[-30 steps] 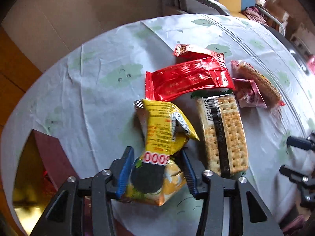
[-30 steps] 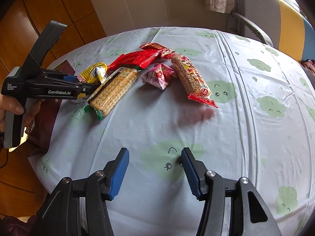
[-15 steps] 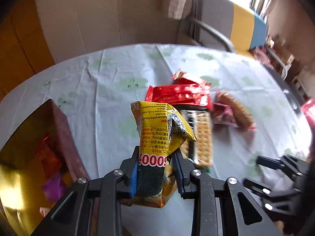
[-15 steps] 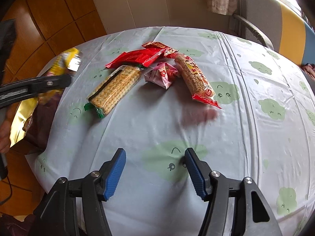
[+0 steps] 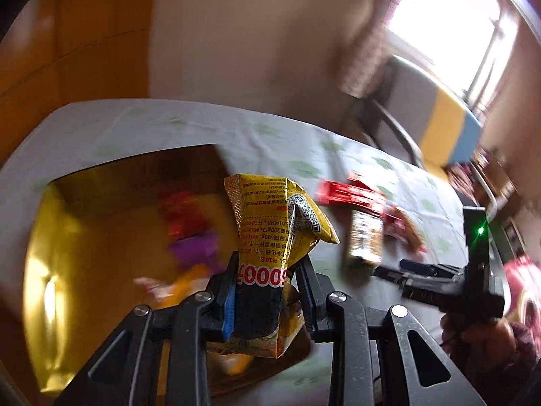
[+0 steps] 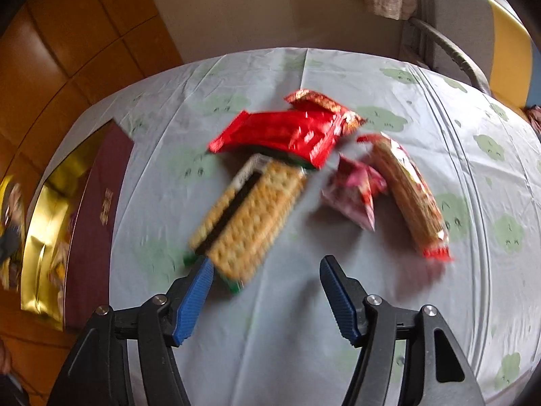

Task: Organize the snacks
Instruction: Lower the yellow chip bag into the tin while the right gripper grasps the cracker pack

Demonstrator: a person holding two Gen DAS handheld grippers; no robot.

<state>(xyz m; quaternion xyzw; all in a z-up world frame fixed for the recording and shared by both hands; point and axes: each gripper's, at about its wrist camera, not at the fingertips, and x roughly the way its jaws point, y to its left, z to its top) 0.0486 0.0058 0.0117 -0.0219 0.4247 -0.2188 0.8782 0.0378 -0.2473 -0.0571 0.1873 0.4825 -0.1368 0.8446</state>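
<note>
My left gripper [image 5: 267, 280] is shut on a yellow snack packet [image 5: 274, 223] and holds it upright over the near edge of a gold-lined box [image 5: 77, 223] that has several snacks inside. My right gripper [image 6: 267, 291] is open and empty, just above the table in front of a cracker pack [image 6: 250, 213]. Behind the crackers lie a red packet [image 6: 284, 135], a small pink packet [image 6: 355, 193] and a long wafer pack [image 6: 409, 189]. The box also shows at the left in the right wrist view [image 6: 50, 223].
The table [image 6: 338, 338] has a pale cloth with green cloud prints. A chair [image 6: 456, 20] stands behind its far right edge. The right gripper's body [image 5: 449, 280] shows at the right in the left wrist view. Wooden panels line the left wall.
My left gripper lifted the yellow packet off the table and swung it left over the box. My right gripper moved forward toward the cracker pack, still open.
</note>
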